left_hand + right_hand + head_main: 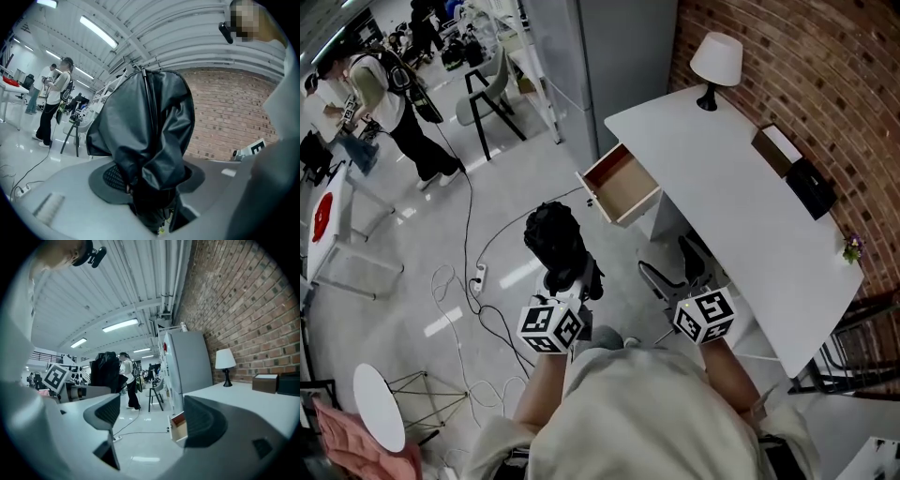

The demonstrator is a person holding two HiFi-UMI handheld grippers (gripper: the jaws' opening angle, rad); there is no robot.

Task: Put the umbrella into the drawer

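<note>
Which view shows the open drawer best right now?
Head view: the drawer is seen from above, pulled out of the white desk, its inside visible. Right gripper view shows it small, partly behind a jaw. Left gripper view shows none of it; the umbrella fills it.

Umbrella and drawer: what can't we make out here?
- Which end of the umbrella is gripped: head view and left gripper view, its folded black fabric covers it.
- left claw pad contact: left gripper view, the fabric hides it.
- drawer back end: head view, the desk top covers it.
- plant on the desk: head view, too small to identify.
</note>
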